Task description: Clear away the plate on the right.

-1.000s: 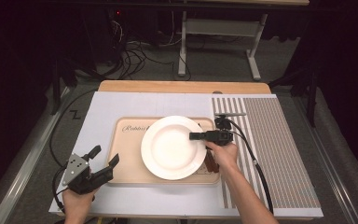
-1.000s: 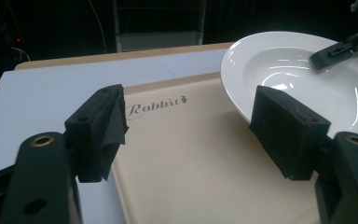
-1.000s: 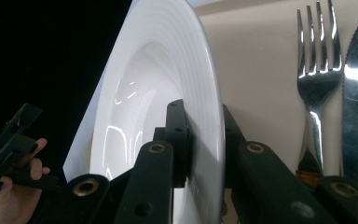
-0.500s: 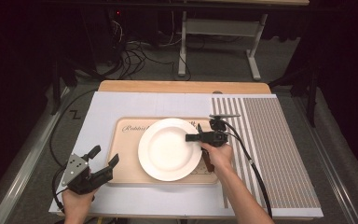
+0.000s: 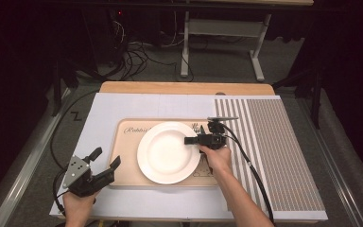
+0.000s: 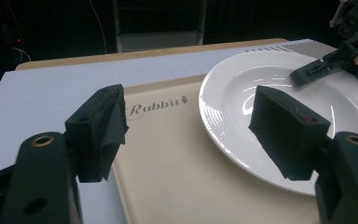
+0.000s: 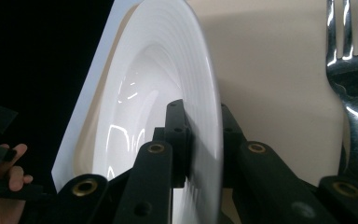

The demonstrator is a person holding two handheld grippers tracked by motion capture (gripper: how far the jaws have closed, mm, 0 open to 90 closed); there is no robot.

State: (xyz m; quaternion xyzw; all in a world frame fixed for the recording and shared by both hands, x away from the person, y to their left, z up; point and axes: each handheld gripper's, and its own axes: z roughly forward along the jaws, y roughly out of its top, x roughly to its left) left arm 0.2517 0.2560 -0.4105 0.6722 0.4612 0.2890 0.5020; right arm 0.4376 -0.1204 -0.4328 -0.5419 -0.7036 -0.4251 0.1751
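Since a sec ago the plate has slid left across the tray, uncovering more tray on its rt side; the right gripper went left with it.

Biggest first: white mat covers most of the table, w/ a striped section at right. On it sits the beige tray, printed "Rabbit". Plate lies on the tray, roughly mid, its left rim short of the tray's left edge. Right gripper is clamped on the plate's rt rim, one jaw above and one below, prob. so the plate can be dragged or lifted by its edge. A fork lies on the tray just beside that rim. Left gripper hovers near the tray's left corner, jaws apart, nothing between them, likely waiting to help w/ the plate.
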